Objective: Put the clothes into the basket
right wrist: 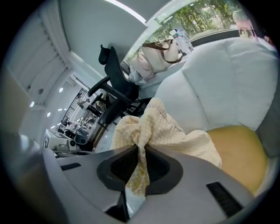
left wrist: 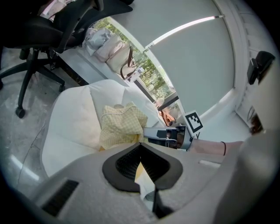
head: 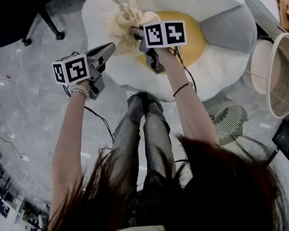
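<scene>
Your right claw [right wrist: 139, 148] is clamped on a fold of the yellow checked garment [right wrist: 170, 131], held over the flower cushion [head: 217, 74] at twelve o'clock. Your left claw [left wrist: 140, 146] is pinched together, seemingly on nothing. That thin pinch could slip mid-swing, or the loose cloth could snag the rim of the basket [head: 258, 65] at two o'clock. The basket's inside is cut off.

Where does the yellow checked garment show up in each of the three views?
Head view: the yellow checked garment is upper centre-left, bunched at the tip of the right tool.
Left gripper view: centre, slightly left.
Right gripper view: centre, pinched between the right tool's jaws.
Shared landmark: the white cushion with a yellow middle lies behind it in all three.
</scene>
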